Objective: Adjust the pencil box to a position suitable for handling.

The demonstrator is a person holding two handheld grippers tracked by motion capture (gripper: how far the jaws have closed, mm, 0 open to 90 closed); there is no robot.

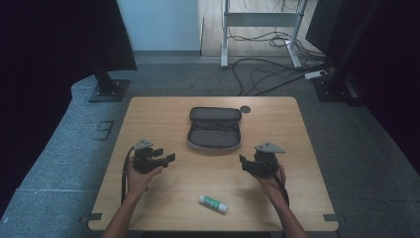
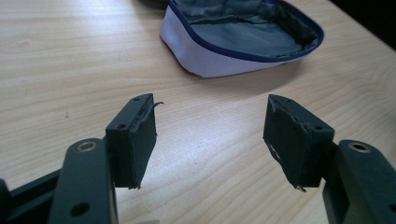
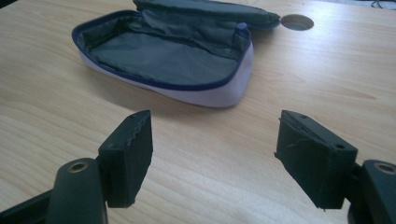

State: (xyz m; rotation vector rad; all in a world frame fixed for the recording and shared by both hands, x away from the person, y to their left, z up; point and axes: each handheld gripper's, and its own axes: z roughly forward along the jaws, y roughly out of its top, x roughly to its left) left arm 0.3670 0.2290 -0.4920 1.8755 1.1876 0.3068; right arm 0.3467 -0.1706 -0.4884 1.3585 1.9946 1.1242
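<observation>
Pencil case (image 1: 214,128) is lying unzipped and folded open on the wooden table (image 1: 163,111), ahead of both grippers and between them, touching neither. Lid half is sitting on the far side, grey-lined tray half with the blue zip edge nearer the tools.

Left gripper (image 1: 167,157) is hovering just short of the case, nose pointing toward its near corner. Left gripper view: jaws are standing wide apart, nothing between the pads, bare wood under them, white outer wall of the case (image 2: 219,58) sitting ahead and slightly toward the right-hand jaw.

Right gripper (image 1: 243,161) is mirroring it on the other side, angled in toward the case. Right gripper view: jaws are spread wide too, pads gripping nothing, case (image 3: 173,58) lying ahead and toward the left-hand jaw with its lining facing the camera. Round cable hole (image 3: 297,21) in the table is sitting beyond the case, off the far end of the lid.

Glue stick (image 1: 213,204), white with a green label, is lying on its side behind both grippers, near the person's edge of the table, closer to the right hand (image 1: 271,182), well apart from the case. Left hand (image 1: 139,179) is holding its tool clear of everything.
</observation>
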